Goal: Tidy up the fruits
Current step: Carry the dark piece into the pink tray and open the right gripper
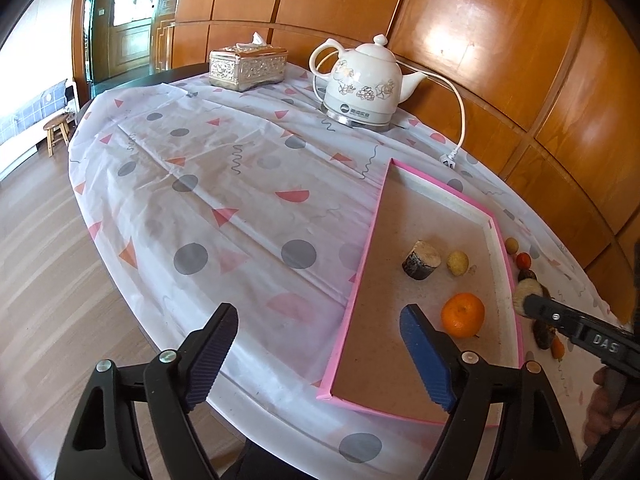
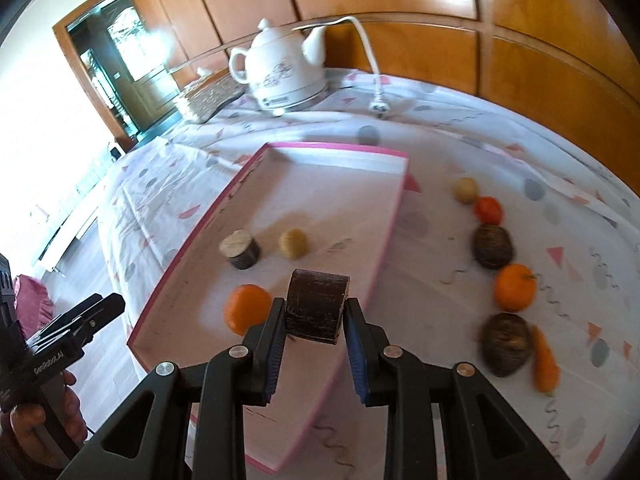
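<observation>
A pink-rimmed tray lies on the table. In it are a dark cut stub, a small yellow fruit and an orange. My right gripper is shut on a dark brown cut piece and holds it above the tray's right rim; it also shows in the left wrist view. My left gripper is open and empty over the tray's near left corner. Loose on the cloth right of the tray lie a yellow fruit, a red fruit, two dark round fruits, an orange and a carrot.
A white floral kettle with its cord and plug stands at the back. A silver tissue box stands left of it. A wooden wall runs behind the table. The patterned cloth covers the table.
</observation>
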`<action>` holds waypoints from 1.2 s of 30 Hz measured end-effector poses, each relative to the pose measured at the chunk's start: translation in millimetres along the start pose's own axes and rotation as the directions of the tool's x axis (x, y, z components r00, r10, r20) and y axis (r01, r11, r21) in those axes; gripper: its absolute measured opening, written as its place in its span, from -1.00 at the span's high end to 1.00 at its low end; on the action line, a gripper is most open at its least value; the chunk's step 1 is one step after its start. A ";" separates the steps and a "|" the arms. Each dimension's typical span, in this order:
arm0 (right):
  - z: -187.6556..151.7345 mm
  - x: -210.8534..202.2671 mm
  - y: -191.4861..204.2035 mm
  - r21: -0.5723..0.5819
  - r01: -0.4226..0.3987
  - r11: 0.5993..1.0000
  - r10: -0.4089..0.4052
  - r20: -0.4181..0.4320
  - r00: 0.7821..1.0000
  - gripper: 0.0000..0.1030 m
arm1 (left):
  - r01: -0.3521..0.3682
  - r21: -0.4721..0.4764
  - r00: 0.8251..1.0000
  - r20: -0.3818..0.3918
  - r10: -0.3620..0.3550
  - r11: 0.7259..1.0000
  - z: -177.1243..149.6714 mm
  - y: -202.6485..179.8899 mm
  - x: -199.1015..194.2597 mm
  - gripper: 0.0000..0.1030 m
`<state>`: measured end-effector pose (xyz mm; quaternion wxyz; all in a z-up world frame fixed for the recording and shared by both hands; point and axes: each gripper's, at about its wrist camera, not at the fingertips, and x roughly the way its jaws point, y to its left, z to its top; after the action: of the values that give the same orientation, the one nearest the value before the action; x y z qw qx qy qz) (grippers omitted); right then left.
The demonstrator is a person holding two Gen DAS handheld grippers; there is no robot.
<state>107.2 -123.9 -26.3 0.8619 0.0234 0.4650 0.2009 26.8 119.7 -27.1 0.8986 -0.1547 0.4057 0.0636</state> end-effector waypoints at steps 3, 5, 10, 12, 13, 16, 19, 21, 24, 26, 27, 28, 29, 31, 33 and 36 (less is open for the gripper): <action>2.2 12.4 10.5 -0.016 0.001 1.000 -0.002 -0.018 1.000 0.45 | -0.003 -0.003 1.000 -0.001 0.003 1.000 0.2 0.8 0.7 -0.62; 2.0 21.5 14.3 -0.027 0.024 0.999 -0.025 -0.033 0.999 0.45 | -0.003 -0.005 1.000 0.000 0.003 1.000 0.3 1.5 1.1 -0.62; 3.0 36.5 20.5 -0.054 0.048 0.997 -0.050 -0.047 0.998 0.43 | -0.006 -0.006 1.000 -0.004 0.006 1.000 0.4 2.7 2.4 -0.62; 3.9 38.4 22.8 -0.067 0.047 0.997 -0.050 -0.048 0.998 0.35 | -0.009 -0.006 1.000 -0.004 0.009 1.000 0.5 3.1 2.4 -0.62; 3.9 38.3 25.2 -0.083 0.052 0.995 -0.056 -0.041 0.998 0.35 | -0.008 -0.007 1.000 -0.004 0.008 1.000 0.6 3.7 2.4 -0.62; 2.3 36.0 27.7 -0.098 0.057 0.994 -0.061 -0.037 0.997 0.34 | -0.008 -0.007 1.000 -0.003 0.008 1.000 0.4 3.8 2.4 -0.62; -0.3 31.7 26.2 -0.095 0.057 0.994 -0.060 -0.028 0.998 0.30 | -0.008 -0.004 1.000 -0.002 0.008 1.000 0.4 2.9 1.8 -0.62; -1.7 29.6 24.6 -0.090 0.057 0.994 -0.059 -0.027 0.998 0.30 | -0.008 -0.003 1.000 -0.001 0.008 1.000 0.6 2.3 0.8 -0.62; -5.9 26.1 22.4 -0.087 0.059 0.995 -0.061 -0.023 0.998 0.30 | -0.008 -0.001 1.000 0.005 0.008 1.000 0.8 0.9 -1.2 -0.62; -8.4 23.7 21.2 -0.083 0.062 0.995 -0.063 -0.021 0.998 0.29 | -0.007 0.002 1.000 0.007 0.007 1.000 0.6 -0.4 -2.3 -0.62; -9.5 22.5 20.6 -0.082 0.064 0.995 -0.066 -0.019 0.998 0.28 | -0.007 0.004 1.000 0.007 0.007 1.000 0.6 -0.8 -2.5 -0.62; -10.9 20.6 19.9 -0.080 0.066 0.995 -0.067 -0.015 0.998 0.28 | -0.007 0.005 1.000 0.007 0.007 1.000 0.5 -1.4 -2.8 -0.62; -11.9 19.0 19.6 -0.079 0.068 0.995 -0.069 -0.012 0.998 0.28 | -0.006 0.007 1.000 0.007 0.006 1.000 0.3 -1.9 -3.0 -0.62; -13.7 14.9 18.6 -0.079 0.072 0.994 -0.073 -0.004 0.997 0.28 | -0.006 0.010 1.000 0.009 0.006 1.000 0.0 -3.4 -3.7 -0.62; -14.7 11.5 17.4 -0.078 0.075 0.994 -0.075 0.002 0.997 0.28 | -0.006 0.016 1.000 0.010 0.006 1.000 0.0 -4.9 -4.2 -0.62; -16.1 6.4 16.4 -0.080 0.097 0.992 -0.096 0.016 0.995 0.28 | -0.004 0.026 1.000 0.014 0.004 1.000 -0.4 -8.5 -5.0 -0.62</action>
<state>92.0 -108.9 -36.8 0.8737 -0.0330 0.4519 0.1774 25.2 111.6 -21.7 0.9031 -0.1419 0.4007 0.0611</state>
